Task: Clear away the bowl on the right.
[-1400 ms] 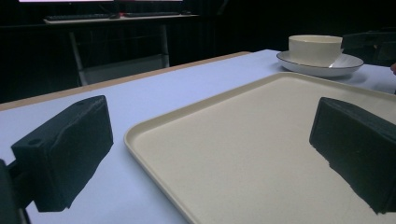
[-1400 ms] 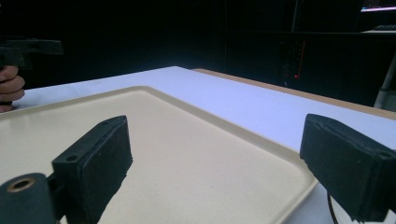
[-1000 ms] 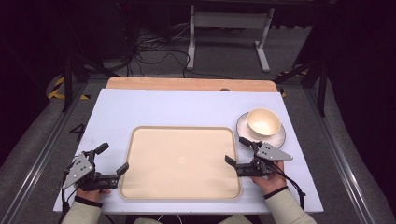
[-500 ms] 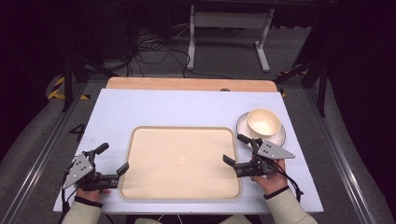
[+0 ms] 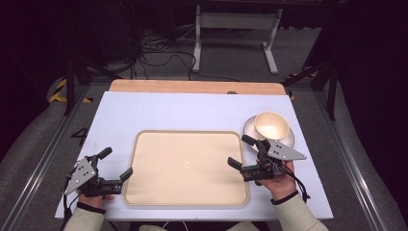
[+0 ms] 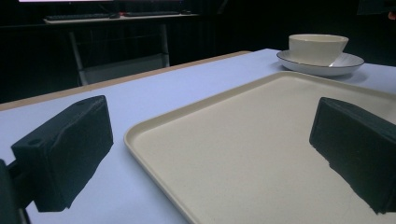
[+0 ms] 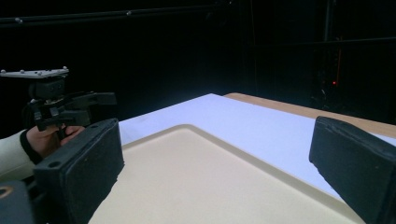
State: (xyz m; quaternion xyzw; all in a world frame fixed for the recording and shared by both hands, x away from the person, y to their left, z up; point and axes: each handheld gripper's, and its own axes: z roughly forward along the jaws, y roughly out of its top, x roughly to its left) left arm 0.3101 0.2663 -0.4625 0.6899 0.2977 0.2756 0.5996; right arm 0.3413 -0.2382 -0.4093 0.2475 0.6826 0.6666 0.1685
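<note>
A beige empty tray [image 5: 185, 166] lies in the middle of the table. A cream bowl [image 5: 271, 125] stands on a white saucer [image 5: 288, 139] just past the tray's far right corner. My left gripper [image 5: 116, 162] is open at the tray's left edge, low over the table. My right gripper [image 5: 239, 151] is open over the tray's right edge, close beside the saucer. In the left gripper view the open jaws frame the tray [image 6: 252, 140], with the bowl [image 6: 317, 46] beyond. The right gripper view looks across the tray [image 7: 201, 186] to the left gripper [image 7: 60, 107] in a hand.
The pale tabletop [image 5: 192, 113] has a wooden strip [image 5: 192, 86] along its far edge. Behind it are a dark floor with cables [image 5: 159, 45] and a white table frame [image 5: 235, 29]. Metal rails [image 5: 48, 144] run along both sides.
My right gripper has shifted a little to the left, its jaws now over the tray's right edge. The left gripper, tray and bowl have stayed put.
</note>
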